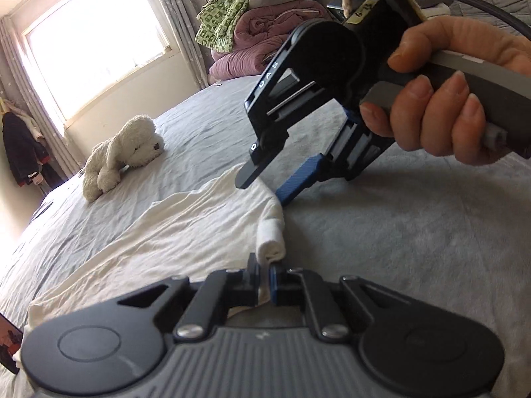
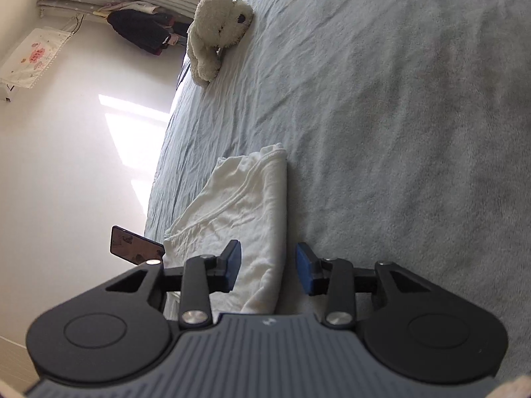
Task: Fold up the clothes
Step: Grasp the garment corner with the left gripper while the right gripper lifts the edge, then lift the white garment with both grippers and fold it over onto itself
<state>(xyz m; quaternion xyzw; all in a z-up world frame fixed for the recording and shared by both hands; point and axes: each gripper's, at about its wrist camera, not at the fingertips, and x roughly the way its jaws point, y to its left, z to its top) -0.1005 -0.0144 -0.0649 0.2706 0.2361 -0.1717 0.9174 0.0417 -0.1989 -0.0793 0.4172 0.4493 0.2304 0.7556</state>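
Note:
A white garment (image 1: 166,232) lies partly folded on the grey bed sheet (image 1: 398,248). My left gripper (image 1: 265,275) is shut on a rolled bit of its near edge, and white cloth bulges out just beyond the pads. My right gripper (image 1: 265,187), held by a hand (image 1: 441,99), hovers over the garment's far corner with its jaws apart. In the right wrist view the right gripper (image 2: 268,265) stands open. The folded edge of the garment (image 2: 245,205) runs between its blue pads (image 2: 303,265) without touching them.
A cream plush dog (image 1: 122,152) (image 2: 215,30) lies farther up the bed. Piled quilts and a green cloth (image 1: 265,26) sit at the far end. A phone (image 2: 136,245) rests at the bed's edge beside the garment. A dark coat (image 1: 20,152) hangs by the window (image 1: 96,33).

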